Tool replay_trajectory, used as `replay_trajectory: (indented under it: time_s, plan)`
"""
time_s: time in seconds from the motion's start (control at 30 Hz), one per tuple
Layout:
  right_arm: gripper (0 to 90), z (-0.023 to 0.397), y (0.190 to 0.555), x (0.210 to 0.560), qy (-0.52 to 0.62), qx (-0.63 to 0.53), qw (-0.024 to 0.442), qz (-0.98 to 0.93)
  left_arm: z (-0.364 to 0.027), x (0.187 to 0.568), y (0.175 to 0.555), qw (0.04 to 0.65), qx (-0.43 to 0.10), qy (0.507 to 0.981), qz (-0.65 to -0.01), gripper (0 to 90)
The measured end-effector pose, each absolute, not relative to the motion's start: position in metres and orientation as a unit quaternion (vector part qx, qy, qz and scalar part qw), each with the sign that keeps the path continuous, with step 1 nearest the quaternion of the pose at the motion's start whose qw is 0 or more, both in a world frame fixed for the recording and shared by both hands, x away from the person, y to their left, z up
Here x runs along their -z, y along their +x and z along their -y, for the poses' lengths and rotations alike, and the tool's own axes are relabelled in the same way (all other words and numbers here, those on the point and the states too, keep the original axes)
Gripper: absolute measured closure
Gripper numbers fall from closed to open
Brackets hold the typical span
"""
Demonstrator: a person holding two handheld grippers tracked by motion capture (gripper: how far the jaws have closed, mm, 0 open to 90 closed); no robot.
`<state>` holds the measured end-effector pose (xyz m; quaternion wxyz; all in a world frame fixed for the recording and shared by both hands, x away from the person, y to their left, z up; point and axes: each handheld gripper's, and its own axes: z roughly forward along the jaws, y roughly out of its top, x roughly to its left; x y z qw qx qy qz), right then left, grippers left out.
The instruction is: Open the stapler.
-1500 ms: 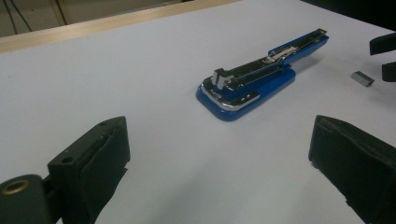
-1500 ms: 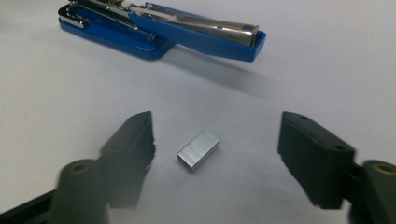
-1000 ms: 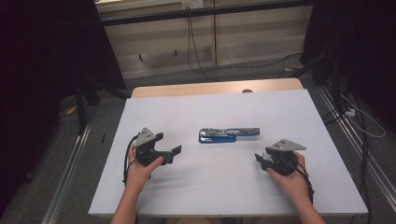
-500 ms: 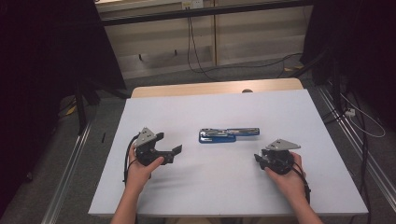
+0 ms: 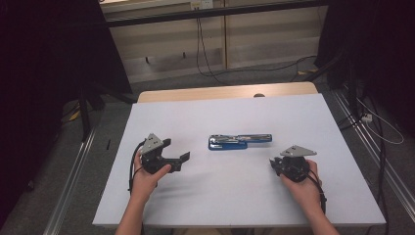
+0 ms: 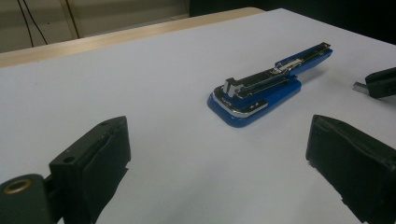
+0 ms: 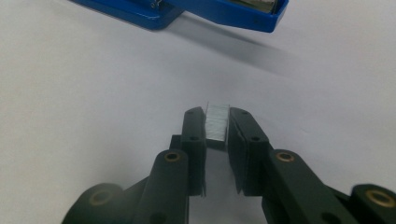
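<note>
A blue stapler (image 5: 240,141) lies flipped open on the white table (image 5: 225,117), between my two grippers; it also lies ahead in the left gripper view (image 6: 261,88). My left gripper (image 5: 175,150) rests to its left with jaws wide apart and nothing between them (image 6: 219,154). My right gripper (image 5: 274,164) sits to the stapler's lower right. Its jaws have just been closing and now press on a short silver strip of staples (image 7: 217,125), held upright between the pads (image 7: 217,116). The stapler's blue arm (image 7: 224,9) lies just beyond.
Past the white sheet, the table's wooden far edge (image 5: 225,93) shows. Cables (image 5: 205,54) trail over the floor behind it, and metal rails (image 5: 73,181) run along both sides. Dark curtains stand at left and right.
The right gripper's jaws have drawn together onto the staple strip. Both hands have stayed where they were, and the stapler has not moved.
</note>
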<state>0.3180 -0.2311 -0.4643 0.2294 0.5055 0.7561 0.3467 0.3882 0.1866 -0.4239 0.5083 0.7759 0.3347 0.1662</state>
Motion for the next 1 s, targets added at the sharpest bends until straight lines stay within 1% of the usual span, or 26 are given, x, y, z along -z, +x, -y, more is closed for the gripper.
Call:
replay_trajectory:
  time_s: [0.17,0.33,0.57,1.0]
  plan:
    - [76.5,0.233,0.319,0.464,0.507,-0.348,0.223,-0.756,-0.186,0.423,0.388,0.509,-0.167,0.776,-0.333,6.7]
    - [79.1,0.232,0.323,0.463,0.502,-0.341,0.22,-0.764,-0.186,0.422,0.387,0.513,-0.164,0.776,-0.328,7.5]
    - [79.4,0.236,0.325,0.463,0.496,-0.348,0.208,-0.768,-0.187,0.42,0.386,0.513,-0.166,0.776,-0.326,7.6]
    - [79.4,0.238,0.331,0.458,0.478,-0.36,0.192,-0.778,-0.194,0.419,0.387,0.519,-0.163,0.768,-0.337,7.2]
